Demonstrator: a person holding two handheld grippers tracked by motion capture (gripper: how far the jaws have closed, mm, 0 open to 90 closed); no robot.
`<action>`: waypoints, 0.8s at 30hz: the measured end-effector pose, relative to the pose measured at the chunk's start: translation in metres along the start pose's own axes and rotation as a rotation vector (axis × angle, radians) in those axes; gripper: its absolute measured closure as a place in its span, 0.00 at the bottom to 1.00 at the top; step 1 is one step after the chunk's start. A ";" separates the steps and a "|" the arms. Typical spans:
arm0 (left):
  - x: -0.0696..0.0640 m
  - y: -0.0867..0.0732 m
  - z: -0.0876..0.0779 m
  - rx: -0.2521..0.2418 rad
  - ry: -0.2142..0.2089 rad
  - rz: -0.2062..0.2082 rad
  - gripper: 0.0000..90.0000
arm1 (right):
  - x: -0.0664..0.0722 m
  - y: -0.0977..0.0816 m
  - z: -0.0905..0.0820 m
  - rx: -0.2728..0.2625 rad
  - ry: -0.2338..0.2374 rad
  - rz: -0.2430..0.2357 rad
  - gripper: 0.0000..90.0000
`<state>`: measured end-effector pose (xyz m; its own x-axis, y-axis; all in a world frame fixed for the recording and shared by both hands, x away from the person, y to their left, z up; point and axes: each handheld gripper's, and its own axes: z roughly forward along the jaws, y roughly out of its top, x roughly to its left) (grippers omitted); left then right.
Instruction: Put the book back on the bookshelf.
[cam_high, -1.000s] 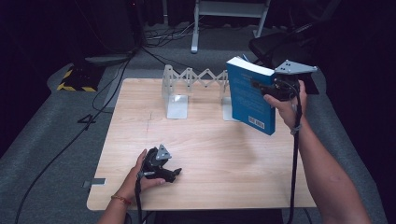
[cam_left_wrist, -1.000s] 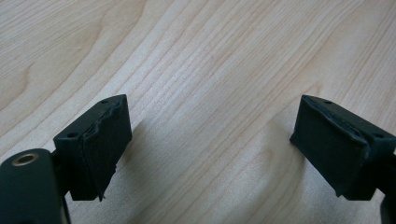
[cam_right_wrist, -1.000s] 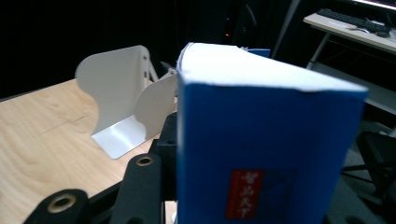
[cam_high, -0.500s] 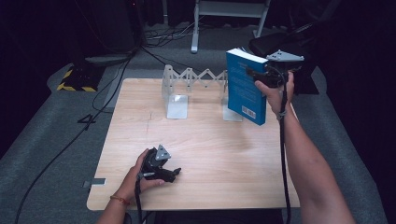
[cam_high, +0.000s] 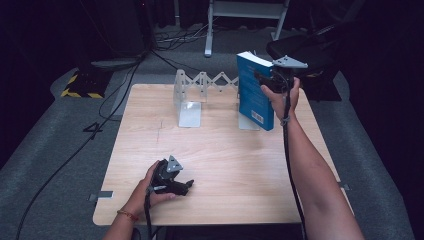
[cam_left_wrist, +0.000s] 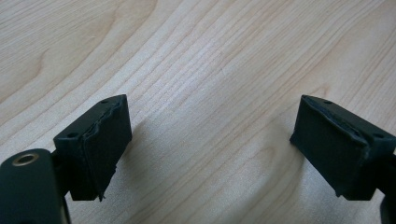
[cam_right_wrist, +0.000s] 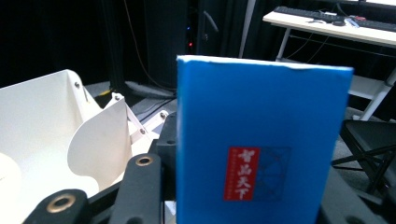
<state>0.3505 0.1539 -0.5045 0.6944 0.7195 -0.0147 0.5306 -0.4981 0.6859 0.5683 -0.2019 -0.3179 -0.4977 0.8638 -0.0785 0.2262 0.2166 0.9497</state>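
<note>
A blue book (cam_high: 254, 95) with a red label is held upright by my right gripper (cam_high: 262, 78), whose jaws are shut on its upper part. In the right gripper view the blue book (cam_right_wrist: 261, 121) stands between the jaws of the right gripper (cam_right_wrist: 243, 196). It hangs at the right end of a white accordion book rack (cam_high: 200, 82), over that end's base plate; I cannot tell whether it touches. The white rack (cam_right_wrist: 42, 112) curves at the left. My left gripper (cam_high: 187, 185) rests on the wooden table (cam_high: 225, 160) near the front, open. The left gripper (cam_left_wrist: 210, 135) has bare wood between its pads.
Grey carpet surrounds the table, with black cables (cam_high: 125, 85) trailing at the back left. A yellow-and-black striped block (cam_high: 80, 85) lies on the floor there. A dark chair (cam_high: 310, 47) and a white desk frame (cam_high: 245, 10) stand behind the table.
My right hand has carried the blue book leftward and a little down, toward the rack's right end. The left hand and its gripper have stayed put.
</note>
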 end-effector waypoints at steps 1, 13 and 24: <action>0.000 0.000 0.000 0.000 0.000 0.000 0.14 | 0.000 -0.007 0.003 -0.011 0.000 0.002 0.68; 0.000 0.000 0.000 0.000 0.001 -0.001 0.14 | -0.007 -0.032 -0.008 -0.045 0.015 0.028 0.67; 0.000 0.000 0.000 0.004 -0.005 0.001 0.13 | -0.016 -0.050 -0.025 -0.040 0.030 0.029 0.63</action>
<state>0.3508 0.1540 -0.5042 0.6971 0.7168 -0.0179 0.5322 -0.5005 0.6828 0.5441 -0.2375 -0.3566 -0.5168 0.8551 -0.0420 0.2079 0.1730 0.9627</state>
